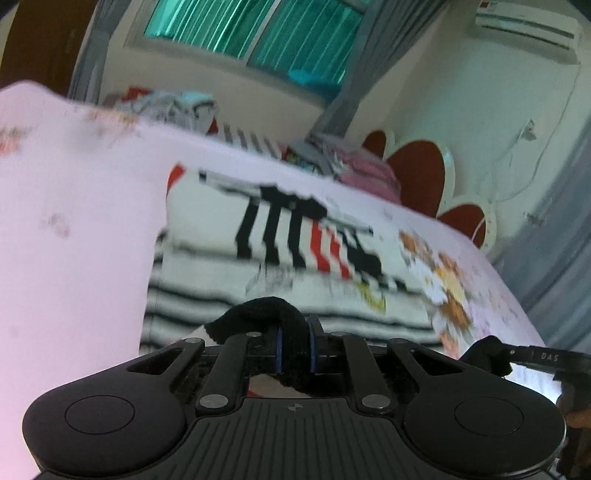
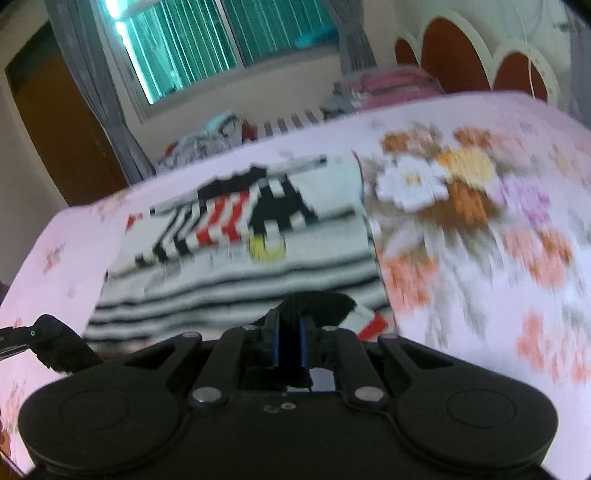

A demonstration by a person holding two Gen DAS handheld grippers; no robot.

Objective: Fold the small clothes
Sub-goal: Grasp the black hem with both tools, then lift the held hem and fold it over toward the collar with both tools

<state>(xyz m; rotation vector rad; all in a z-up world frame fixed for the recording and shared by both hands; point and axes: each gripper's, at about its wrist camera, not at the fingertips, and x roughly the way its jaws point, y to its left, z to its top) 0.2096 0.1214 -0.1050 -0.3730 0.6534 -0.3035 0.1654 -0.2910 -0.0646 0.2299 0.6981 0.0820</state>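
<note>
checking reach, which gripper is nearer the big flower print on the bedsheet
Right. The right gripper sits just left of the flower print; the left gripper is further left, across the striped shirt.

A pink bed sheet (image 2: 480, 258) with big orange and white flowers covers the bed. Far back, a window (image 1: 251, 33) glows green, with grey curtains (image 2: 85, 74) beside it. A red and white headboard (image 1: 421, 177) shaped like petals stands at the far right. A white air conditioner (image 1: 528, 26) sits high on the wall. A brown door (image 2: 55, 140) is at the far left.
</note>
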